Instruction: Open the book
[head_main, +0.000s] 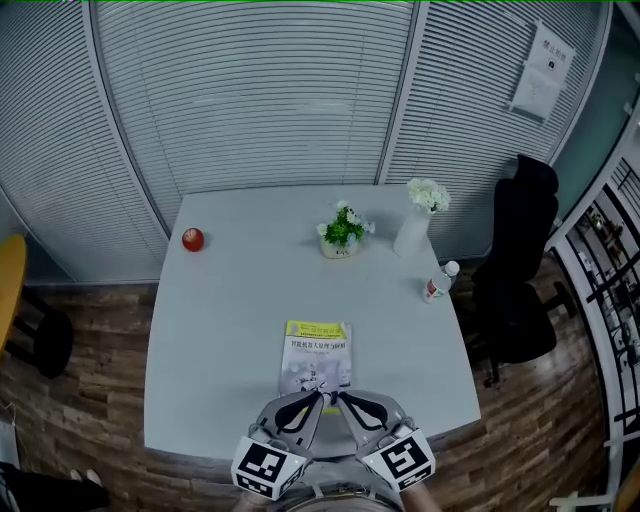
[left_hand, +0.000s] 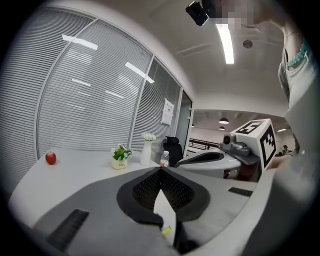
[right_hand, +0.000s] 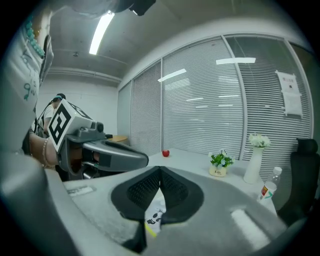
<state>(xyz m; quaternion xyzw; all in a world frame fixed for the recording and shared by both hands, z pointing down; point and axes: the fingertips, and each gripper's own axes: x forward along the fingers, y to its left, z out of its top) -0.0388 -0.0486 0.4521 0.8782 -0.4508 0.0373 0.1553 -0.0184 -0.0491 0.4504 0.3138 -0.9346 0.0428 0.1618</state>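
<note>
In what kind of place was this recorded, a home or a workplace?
Most likely a workplace, probably an office meeting room. Slatted blinds cover the partition walls, a black office chair stands beside the white table, and a printed notice hangs on one panel.

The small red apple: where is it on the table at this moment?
In the head view the small red apple sits alone near the far left corner of the pale grey table, well left of the potted green plant.
</note>
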